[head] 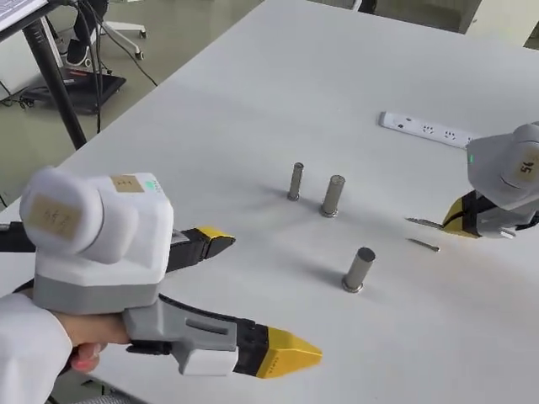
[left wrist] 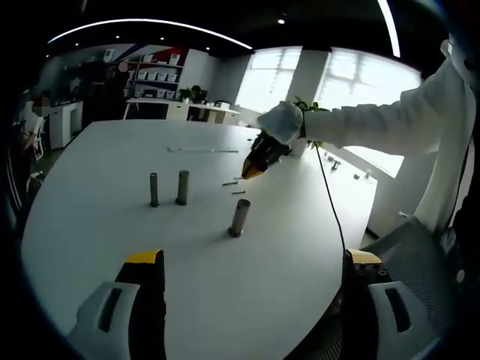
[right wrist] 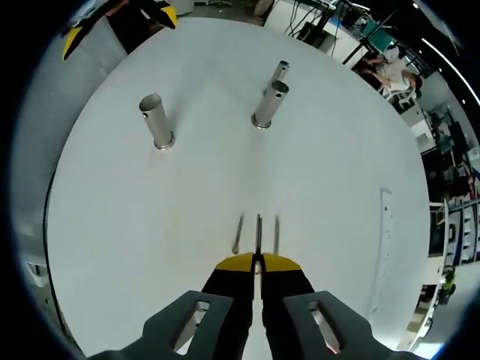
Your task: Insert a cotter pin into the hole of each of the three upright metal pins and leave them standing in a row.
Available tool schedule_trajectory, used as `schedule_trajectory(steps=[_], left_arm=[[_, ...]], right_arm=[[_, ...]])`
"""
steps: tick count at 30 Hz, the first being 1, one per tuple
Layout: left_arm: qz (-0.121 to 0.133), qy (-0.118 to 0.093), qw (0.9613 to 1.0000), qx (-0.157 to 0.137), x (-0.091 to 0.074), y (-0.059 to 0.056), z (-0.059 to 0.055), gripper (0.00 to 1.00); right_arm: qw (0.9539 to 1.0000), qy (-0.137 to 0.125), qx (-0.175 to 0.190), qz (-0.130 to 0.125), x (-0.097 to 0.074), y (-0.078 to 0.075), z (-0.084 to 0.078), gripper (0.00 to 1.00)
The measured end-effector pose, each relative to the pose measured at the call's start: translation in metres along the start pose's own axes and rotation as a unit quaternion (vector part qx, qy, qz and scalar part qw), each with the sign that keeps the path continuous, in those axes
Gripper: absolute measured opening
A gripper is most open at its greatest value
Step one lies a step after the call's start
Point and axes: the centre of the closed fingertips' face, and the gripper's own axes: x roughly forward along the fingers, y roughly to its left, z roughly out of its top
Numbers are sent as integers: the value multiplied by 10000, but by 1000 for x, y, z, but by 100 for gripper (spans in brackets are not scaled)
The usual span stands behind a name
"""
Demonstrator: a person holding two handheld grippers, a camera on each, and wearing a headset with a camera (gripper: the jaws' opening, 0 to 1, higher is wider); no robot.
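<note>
Three grey metal pins stand upright on the white table: a thin one (head: 296,181), a thicker one (head: 333,195) beside it, and a third (head: 360,269) nearer me. My right gripper (head: 459,220) sits to their right, shut on a cotter pin (right wrist: 259,229) that points toward them. A second cotter pin (head: 424,245) lies loose on the table beside it. My left gripper (head: 261,299) hangs open and holds nothing at the lower left, well short of the metal pins (left wrist: 239,217). The right gripper (left wrist: 253,166) also appears in the left gripper view, beyond the pins.
A white power strip (head: 425,130) lies at the far right of the table. The table's left edge (head: 126,118) runs diagonally, with a desk leg, cables and a chair base on the floor beyond it. A person's white sleeve (left wrist: 390,120) reaches in from the right.
</note>
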Motion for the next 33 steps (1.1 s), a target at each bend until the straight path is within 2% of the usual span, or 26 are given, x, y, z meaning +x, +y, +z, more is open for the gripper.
schedule_trajectory(steps=[4,5,8,12,14,18,21,23,24,27,33], left_arm=[[-90,40,9999,56,4,-2,1,98],[-115,71,9999,78,6,-3,0,98],[-133,75,9998,99,8,-3,1,98],[-175,-197,9996,49,12,-5,13,97],[-63,-336,9994,26,15,-1,19,98],[-71,-436,9990,23,22,-1,25,97],[-157,-373,9992,75,30,-6,24,96],[-295,-387,9984,278,34,-13,26,91],[-297,-393,9984,272,34,-14,26,88],[-436,-437,9980,99,41,-21,30,87],[-592,-463,9969,-233,53,-34,35,77]], right_arm=[[9997,-177,-37,-180,-9,11,5,0],[9996,-196,-101,-181,-8,7,1,0],[9994,-234,-152,-191,-15,19,3,0],[9989,-317,-157,-313,-26,31,10,0],[9982,-411,-109,-412,-33,36,15,0],[9961,-574,-164,-650,-43,47,25,0],[9941,-709,-179,-798,-50,54,34,0],[9922,-808,-174,-930,-55,57,40,0],[9912,-870,-151,-991,-58,59,43,0],[9883,-1005,-93,-1140,-65,67,51,0],[9832,-1231,82,-1347,-80,78,60,0]])
